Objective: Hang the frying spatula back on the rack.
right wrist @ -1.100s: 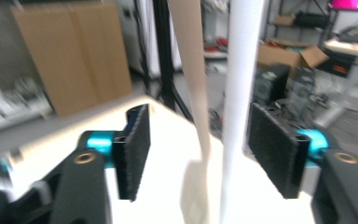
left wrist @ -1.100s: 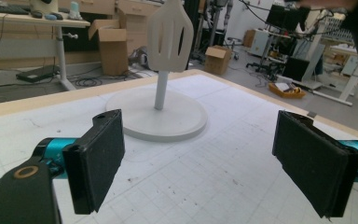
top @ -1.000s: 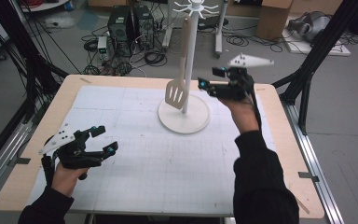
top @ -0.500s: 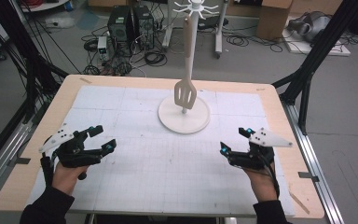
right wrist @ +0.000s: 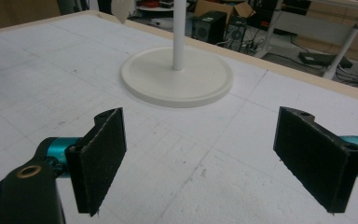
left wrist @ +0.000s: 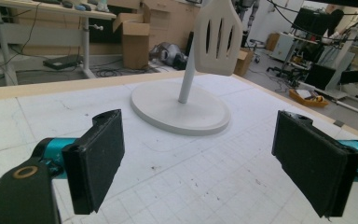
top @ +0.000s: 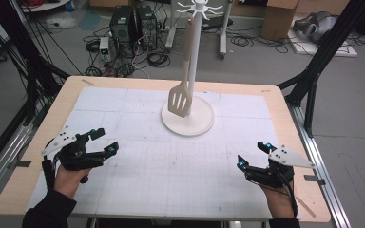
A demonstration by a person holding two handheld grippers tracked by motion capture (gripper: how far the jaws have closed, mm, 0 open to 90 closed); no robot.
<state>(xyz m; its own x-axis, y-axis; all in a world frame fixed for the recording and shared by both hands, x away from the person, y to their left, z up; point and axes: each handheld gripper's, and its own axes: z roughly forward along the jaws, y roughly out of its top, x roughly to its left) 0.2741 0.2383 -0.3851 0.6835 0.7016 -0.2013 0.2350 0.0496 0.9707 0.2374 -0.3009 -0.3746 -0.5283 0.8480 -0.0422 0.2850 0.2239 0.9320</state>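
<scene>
Both claws wide open, empty: left claw (top: pixel 105 140), right claw (top: pixel 253 155) low over surface (top: pixel 138 190). Spatula (top: pixel 179 99) hangs upright on stand (top: pixel 188 118), ahead between them, slightly nearer left. Right jaws just opened, nothing between.

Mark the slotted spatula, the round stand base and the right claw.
slotted spatula (top: pixel 179 100), high view, on its blade.
round stand base (top: pixel 200 122), high view, on its bare right part.
right claw (top: pixel 254 155), high view, midway between its fingertips.

High view overhead; both gripper views low, sharing the stand (left wrist: pixel 182 109)
</scene>
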